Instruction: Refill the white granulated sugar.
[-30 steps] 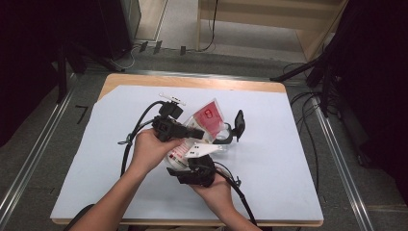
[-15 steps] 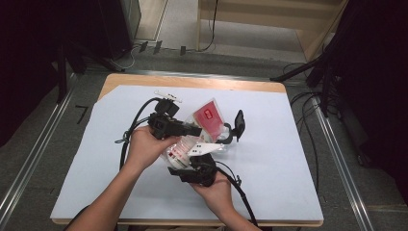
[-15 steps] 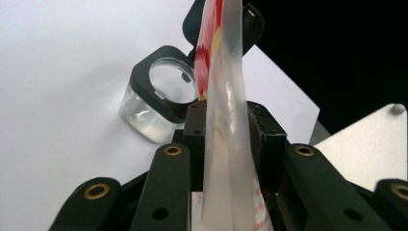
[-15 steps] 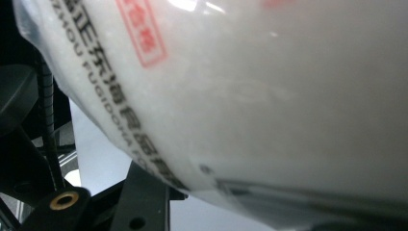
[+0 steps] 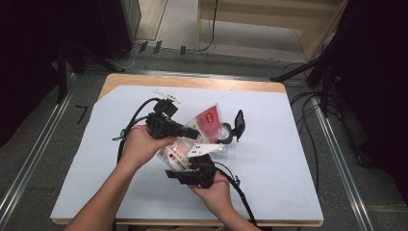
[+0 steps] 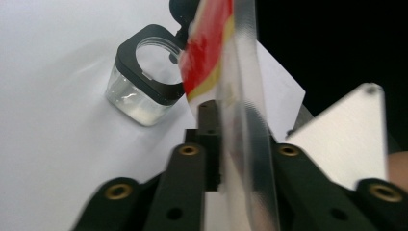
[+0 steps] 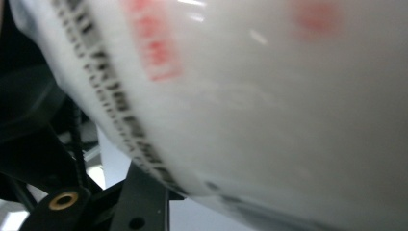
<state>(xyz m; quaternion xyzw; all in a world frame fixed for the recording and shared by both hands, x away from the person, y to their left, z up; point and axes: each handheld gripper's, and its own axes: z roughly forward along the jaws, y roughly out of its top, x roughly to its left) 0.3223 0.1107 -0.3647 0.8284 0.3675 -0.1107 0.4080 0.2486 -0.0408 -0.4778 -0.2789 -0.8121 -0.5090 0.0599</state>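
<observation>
White sheeting covered the table (image 5: pixel 288 183), where both grippers worked a clear packet beside an open jar.

Over the last second the left gripper (image 6: pixel 226 144) had been closing, and its jaws now stood narrow, pinching the packet (image 5: pixel 192 137) by its clear edge; the bag appeared secured for pouring. The right gripper (image 5: pixel 190 173) held the packet's printed lower end, though its pads could not be seen. The packet's long axis ran obliquely, red-labelled end up and toward the square jar (image 6: pixel 144 77), which stood just beside it, lid (image 5: pixel 238 124) flipped back.
</observation>
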